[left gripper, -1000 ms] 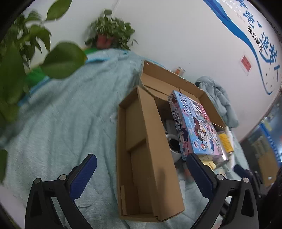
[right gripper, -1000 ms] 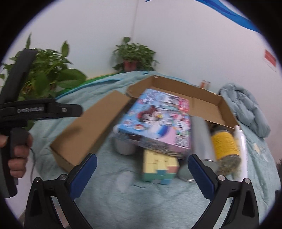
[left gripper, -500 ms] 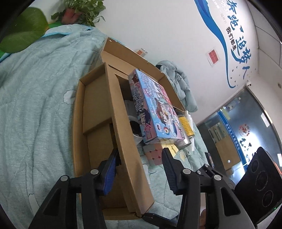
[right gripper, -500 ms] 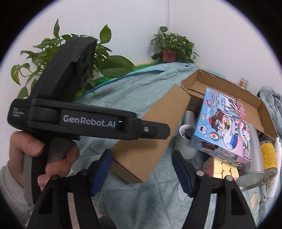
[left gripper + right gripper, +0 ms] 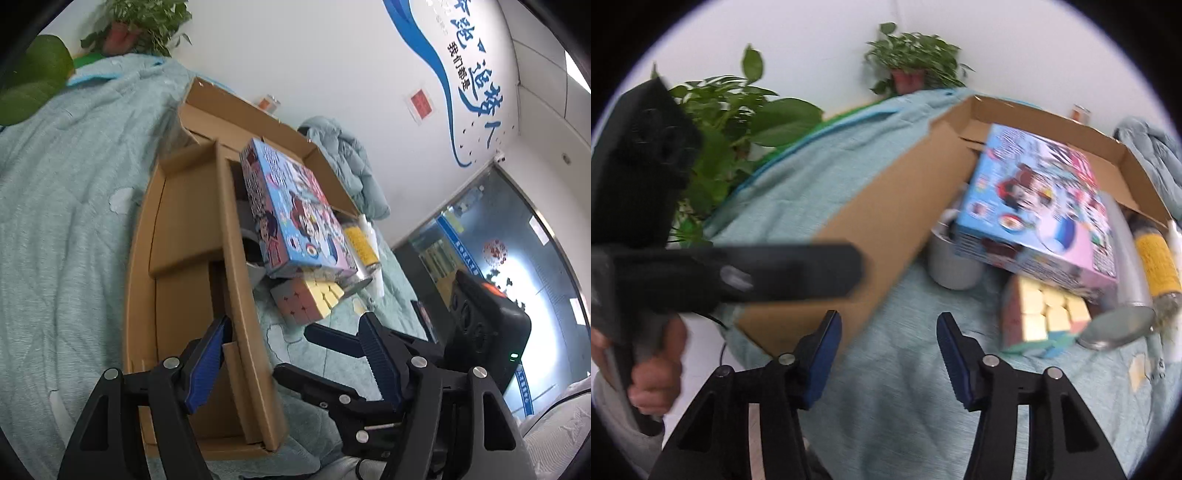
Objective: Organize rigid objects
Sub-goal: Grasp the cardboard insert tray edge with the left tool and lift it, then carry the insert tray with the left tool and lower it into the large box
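between the parted left gripper (image 5: 291, 354) fingers stands a brown cardboard box (image 5: 236, 288) wall; right gripper (image 5: 888, 347) open.

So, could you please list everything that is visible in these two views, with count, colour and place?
Box: one, brown cardboard, open, on the blanket.
Toy box: one, blue and pink, atop the pile.
Cube: one, pastel, under the toy box.
Mug: one, white, beside the flap.
Can: one, silver, lying right of the toy box.
Jar: one, yellow label, lying beside the can.
Blanket: one, teal.
Plants: two, green, by the wall.
Left gripper: open around the box wall.
Right gripper: open, empty.
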The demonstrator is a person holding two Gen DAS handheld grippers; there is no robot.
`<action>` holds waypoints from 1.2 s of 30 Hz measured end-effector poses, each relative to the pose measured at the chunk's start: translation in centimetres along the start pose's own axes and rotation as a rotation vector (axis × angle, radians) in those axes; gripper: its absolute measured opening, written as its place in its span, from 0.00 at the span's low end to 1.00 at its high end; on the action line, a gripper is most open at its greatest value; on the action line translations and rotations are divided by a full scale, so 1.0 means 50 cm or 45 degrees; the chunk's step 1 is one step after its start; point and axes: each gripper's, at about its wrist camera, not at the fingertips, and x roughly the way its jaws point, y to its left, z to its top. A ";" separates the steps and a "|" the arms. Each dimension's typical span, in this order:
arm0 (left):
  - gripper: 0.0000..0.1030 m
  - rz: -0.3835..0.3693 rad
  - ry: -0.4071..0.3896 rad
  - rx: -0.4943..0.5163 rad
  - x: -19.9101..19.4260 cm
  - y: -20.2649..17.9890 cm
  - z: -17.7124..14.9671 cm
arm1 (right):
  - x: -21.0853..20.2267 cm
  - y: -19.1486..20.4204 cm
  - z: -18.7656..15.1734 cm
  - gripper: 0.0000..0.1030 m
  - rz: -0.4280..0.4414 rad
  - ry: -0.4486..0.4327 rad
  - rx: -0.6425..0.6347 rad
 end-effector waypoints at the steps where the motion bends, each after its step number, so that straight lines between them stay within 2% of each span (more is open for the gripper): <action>1: 0.66 0.001 -0.016 0.000 -0.013 0.003 -0.001 | -0.003 -0.005 -0.002 0.51 -0.003 0.004 0.011; 4: 0.66 -0.014 -0.007 0.005 -0.021 0.004 -0.006 | -0.002 -0.024 -0.006 0.51 -0.020 0.012 0.049; 7: 0.60 0.016 0.045 0.079 0.008 -0.019 -0.015 | -0.002 -0.043 -0.007 0.51 0.003 0.013 0.086; 10: 0.60 0.012 0.113 0.158 0.019 -0.035 -0.015 | -0.009 -0.050 -0.013 0.51 0.014 0.022 0.081; 12: 0.66 0.058 0.051 0.168 -0.025 -0.023 -0.008 | -0.013 -0.060 -0.018 0.51 0.006 0.032 0.077; 14: 0.95 0.118 -0.029 0.118 -0.076 0.002 -0.002 | -0.014 -0.067 -0.023 0.51 -0.004 0.035 0.081; 16: 0.97 0.203 -0.108 0.006 -0.110 0.034 -0.004 | -0.015 -0.069 -0.025 0.51 0.005 0.032 0.087; 18: 0.96 0.231 -0.078 -0.068 -0.107 0.054 -0.013 | -0.016 -0.063 -0.022 0.51 0.001 0.015 0.073; 20: 0.91 0.206 -0.041 -0.092 -0.087 0.053 -0.029 | -0.016 -0.055 -0.013 0.51 0.029 0.005 0.065; 22: 0.90 0.162 -0.007 -0.096 -0.059 0.043 -0.046 | -0.023 -0.045 -0.005 0.51 0.034 -0.019 0.052; 24: 0.82 0.180 0.030 -0.093 -0.022 0.037 -0.057 | -0.031 -0.035 0.002 0.51 0.043 -0.048 0.037; 26: 0.60 0.214 0.083 -0.098 0.019 0.039 -0.064 | -0.024 -0.025 0.004 0.51 0.043 -0.034 0.009; 27: 0.54 0.225 0.126 -0.110 0.041 0.046 -0.065 | -0.013 -0.020 0.003 0.51 0.032 -0.010 0.008; 28: 0.43 0.233 0.147 -0.116 0.053 0.052 -0.069 | 0.003 -0.016 0.001 0.51 0.019 0.026 0.015; 30: 0.36 0.287 0.179 -0.105 0.069 0.058 -0.079 | 0.025 -0.010 -0.007 0.51 -0.004 0.083 0.020; 31: 0.30 0.319 0.189 -0.091 0.077 0.058 -0.082 | 0.034 -0.009 -0.013 0.49 -0.030 0.100 0.022; 32: 0.28 0.350 0.201 -0.087 0.085 0.059 -0.085 | 0.044 -0.006 -0.016 0.43 -0.053 0.112 0.031; 34: 0.27 0.353 0.193 -0.103 0.083 0.062 -0.086 | 0.055 -0.003 -0.016 0.36 -0.054 0.124 0.048; 36: 0.26 0.383 0.195 -0.081 0.089 0.055 -0.086 | 0.064 0.001 -0.015 0.23 -0.021 0.123 0.048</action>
